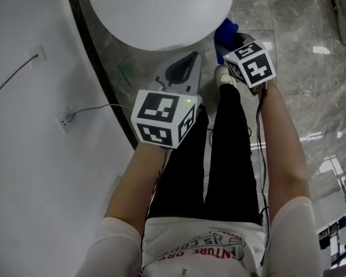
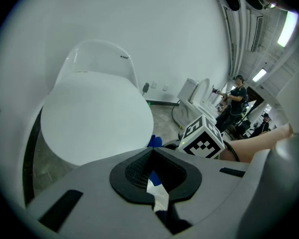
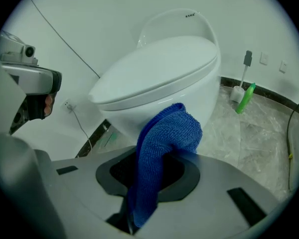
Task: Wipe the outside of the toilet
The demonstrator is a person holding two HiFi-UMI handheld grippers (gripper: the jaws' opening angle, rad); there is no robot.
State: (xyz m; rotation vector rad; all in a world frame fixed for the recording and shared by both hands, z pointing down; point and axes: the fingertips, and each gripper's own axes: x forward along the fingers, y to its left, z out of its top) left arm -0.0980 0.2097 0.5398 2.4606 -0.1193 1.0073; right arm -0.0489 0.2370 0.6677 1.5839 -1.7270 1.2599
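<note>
The white toilet (image 3: 164,78) stands against the curved white wall with its lid (image 1: 155,10) down. My right gripper (image 3: 157,158) is shut on a blue cloth (image 3: 164,133), which drapes over the jaws just in front of the bowl's front. In the head view that cloth (image 1: 224,30) shows by the lid's right edge, beyond the right gripper's marker cube (image 1: 251,65). My left gripper (image 2: 152,153) is shut with nothing in it, pointing at the toilet (image 2: 94,118) from a little way back. Its jaws (image 1: 181,74) hover above the floor below the lid.
A green bottle (image 3: 245,97) and a toilet brush (image 3: 239,86) stand by the wall right of the toilet. A cable runs to a wall socket (image 1: 64,119) on the left. Further toilets (image 2: 199,96) and a person (image 2: 234,98) are far off. The person's legs (image 1: 219,154) stand on marble floor.
</note>
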